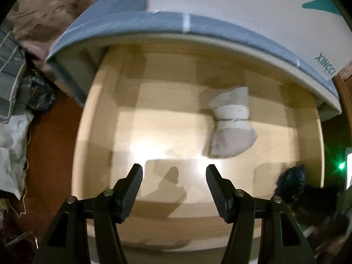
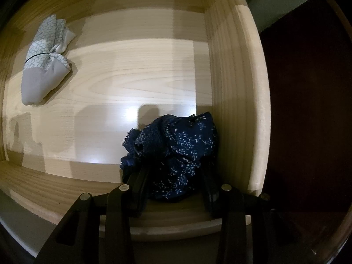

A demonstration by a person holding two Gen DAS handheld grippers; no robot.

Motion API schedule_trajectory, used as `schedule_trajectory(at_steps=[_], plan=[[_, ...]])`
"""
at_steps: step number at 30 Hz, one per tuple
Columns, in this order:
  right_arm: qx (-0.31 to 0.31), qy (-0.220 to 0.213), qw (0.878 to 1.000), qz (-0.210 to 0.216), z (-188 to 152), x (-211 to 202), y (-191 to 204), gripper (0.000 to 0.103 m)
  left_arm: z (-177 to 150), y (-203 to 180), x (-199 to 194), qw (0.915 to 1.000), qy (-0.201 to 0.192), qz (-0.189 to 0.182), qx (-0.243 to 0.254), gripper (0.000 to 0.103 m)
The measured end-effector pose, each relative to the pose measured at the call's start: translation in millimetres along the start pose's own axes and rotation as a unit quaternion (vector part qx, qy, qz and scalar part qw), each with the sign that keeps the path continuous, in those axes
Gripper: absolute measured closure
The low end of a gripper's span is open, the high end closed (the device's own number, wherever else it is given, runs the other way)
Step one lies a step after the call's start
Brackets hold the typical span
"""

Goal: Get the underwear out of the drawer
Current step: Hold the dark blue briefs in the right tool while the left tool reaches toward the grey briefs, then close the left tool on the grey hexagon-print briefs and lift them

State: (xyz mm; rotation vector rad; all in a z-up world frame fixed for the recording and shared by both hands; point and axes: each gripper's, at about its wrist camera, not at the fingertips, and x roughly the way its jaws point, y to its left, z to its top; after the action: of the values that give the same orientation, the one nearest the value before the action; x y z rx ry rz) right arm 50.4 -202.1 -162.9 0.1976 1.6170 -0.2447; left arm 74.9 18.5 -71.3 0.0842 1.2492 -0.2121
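Observation:
An open light-wood drawer [image 1: 154,114] holds two pieces of underwear. A dark blue piece with a white speckle print [image 2: 176,145] lies bunched in the drawer's near right corner. My right gripper [image 2: 173,176] points down, its two fingers sunk into this bundle on either side and shut on it. A grey and white patterned piece [image 2: 44,66], rolled and tied round the middle, lies apart at the far left. In the left wrist view this grey roll [image 1: 231,123] lies ahead and to the right of my left gripper [image 1: 174,169]. That gripper hangs open over the bare drawer floor, holding nothing.
A mattress with a blue edge [image 1: 198,24] overhangs the drawer's far side. The drawer's right wall [image 2: 233,88] stands tight against the blue bundle. Bags and cloth clutter [image 1: 13,136] lie on the red-brown floor [image 1: 50,145] to the left. A green cloth [image 2: 275,0] hangs past the drawer's right wall.

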Motion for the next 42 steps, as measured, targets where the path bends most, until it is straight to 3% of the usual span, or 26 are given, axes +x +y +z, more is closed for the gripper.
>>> schedule_trajectory(at_steps=[5, 14, 32, 35, 40, 42], plan=[[-0.002, -0.002, 1.0, 0.003, -1.2, -10.3, -9.2, 0.066, 18.8, -27.5, 3.2, 0.9994, -0.017, 0.001, 0.031, 0.042], [-0.01, -0.004, 1.0, 0.018, -3.0, -18.4, -11.5, 0.065, 47.8, -51.2, 37.1, 0.9987, 0.033, -0.017, 0.034, 0.042], [-0.012, -0.003, 1.0, 0.02, -2.6, -21.7, -13.5, 0.065, 63.2, -65.7, 70.5, 0.9952, 0.089, -0.022, 0.036, 0.039], [-0.012, -0.003, 1.0, 0.02, -2.4, -21.6, -13.5, 0.065, 60.4, -69.0, 71.8, 0.9945, 0.089, -0.022, 0.051, 0.042], [-0.012, -0.003, 1.0, 0.02, -1.9, -21.4, -13.5, 0.065, 56.1, -67.2, 71.6, 0.992, 0.108, -0.032, 0.057, 0.057], [-0.012, -0.003, 1.0, 0.02, -1.6, -21.3, -13.5, 0.065, 55.3, -70.0, 70.6, 0.9912, 0.109, -0.021, 0.072, 0.057]])
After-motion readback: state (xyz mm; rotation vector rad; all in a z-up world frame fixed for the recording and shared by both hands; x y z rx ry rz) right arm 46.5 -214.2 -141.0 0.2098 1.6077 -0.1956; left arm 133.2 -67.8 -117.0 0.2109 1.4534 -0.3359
